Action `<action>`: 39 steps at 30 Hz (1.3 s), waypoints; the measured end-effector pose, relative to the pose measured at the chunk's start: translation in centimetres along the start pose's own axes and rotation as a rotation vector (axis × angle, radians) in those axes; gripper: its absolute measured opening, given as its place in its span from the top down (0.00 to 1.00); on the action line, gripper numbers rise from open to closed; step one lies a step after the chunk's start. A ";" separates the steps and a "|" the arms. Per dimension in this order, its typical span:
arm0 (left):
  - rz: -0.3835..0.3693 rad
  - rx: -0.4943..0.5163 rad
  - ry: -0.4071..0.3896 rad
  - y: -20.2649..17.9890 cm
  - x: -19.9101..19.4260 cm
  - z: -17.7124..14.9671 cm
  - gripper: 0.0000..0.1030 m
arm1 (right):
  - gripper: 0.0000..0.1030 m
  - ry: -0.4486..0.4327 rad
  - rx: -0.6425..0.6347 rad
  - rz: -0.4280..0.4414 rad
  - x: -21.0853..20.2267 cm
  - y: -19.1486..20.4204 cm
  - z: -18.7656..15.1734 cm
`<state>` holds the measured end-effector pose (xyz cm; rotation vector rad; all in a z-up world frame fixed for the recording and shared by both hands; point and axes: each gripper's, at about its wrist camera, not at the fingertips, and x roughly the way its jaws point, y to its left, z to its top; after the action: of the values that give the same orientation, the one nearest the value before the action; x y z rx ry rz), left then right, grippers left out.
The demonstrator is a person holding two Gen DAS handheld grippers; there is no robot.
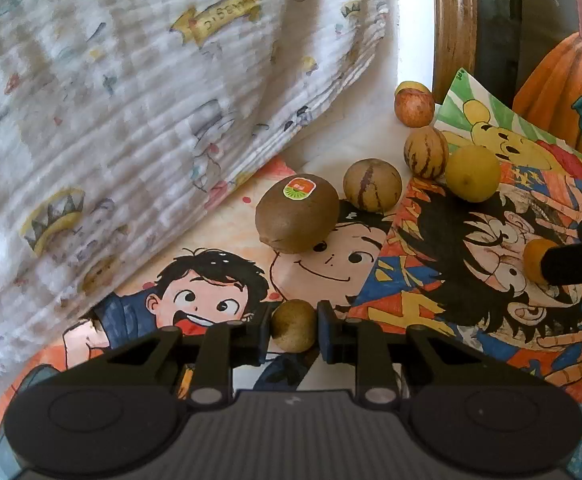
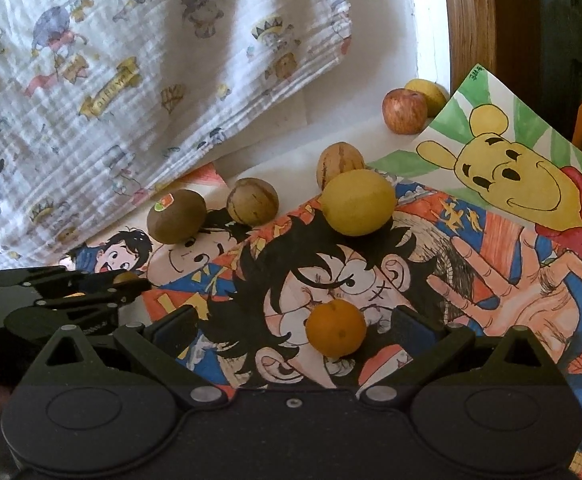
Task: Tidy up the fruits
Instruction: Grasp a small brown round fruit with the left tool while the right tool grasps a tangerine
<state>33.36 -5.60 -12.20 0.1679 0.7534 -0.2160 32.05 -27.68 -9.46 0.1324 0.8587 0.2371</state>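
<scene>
Left wrist view: left tool (image 1: 294, 326), fingers clamped on a small brown-green fruit (image 1: 293, 325), held low over the drawings (image 1: 219, 280) that covered the counter.
Right wrist view: right tool (image 2: 291, 326), fingers spread wide, an orange (image 2: 335, 328) between them on the paper, touching neither finger. The left tool (image 2: 91, 288) showed at the left edge of this view.

Other fruit, listed outward from the tools:
- Kiwi (image 1: 297, 213), sticker on top, on the drawings ahead of the left tool.
- Striped fruit (image 1: 372, 185), just right of the kiwi.
- Lemon (image 2: 357, 203), on the drawings beyond the orange.
- Second striped fruit (image 1: 426, 152), just behind the lemon.
- Apple (image 2: 405, 111), farther back on bare white surface by the corner of a bear drawing (image 2: 507, 168).
- Yellow fruit (image 2: 427, 94), partly hidden behind the apple; kind could not be told.

Surroundings: printed cloth (image 1: 131, 100) hung at the left and rear; a wooden frame (image 2: 467, 20) stood at the rear right.
</scene>
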 end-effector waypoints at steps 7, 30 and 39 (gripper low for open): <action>0.003 -0.006 -0.010 0.3 -0.8 0.1 0.75 | 0.09 0.034 -0.017 -0.033 2.5 -1.0 0.0; 0.005 -0.018 -0.032 0.0 -3.9 -0.1 0.75 | 0.63 0.038 -0.096 -0.023 0.0 1.0 -0.5; -0.007 -0.018 -0.092 -1.3 -8.0 0.5 0.75 | 0.63 -0.041 -0.133 0.045 -5.7 4.5 -0.3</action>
<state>27.70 -5.88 -6.46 0.1374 0.6646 -0.2225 27.56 -24.84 -4.50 0.0323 0.7978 0.3316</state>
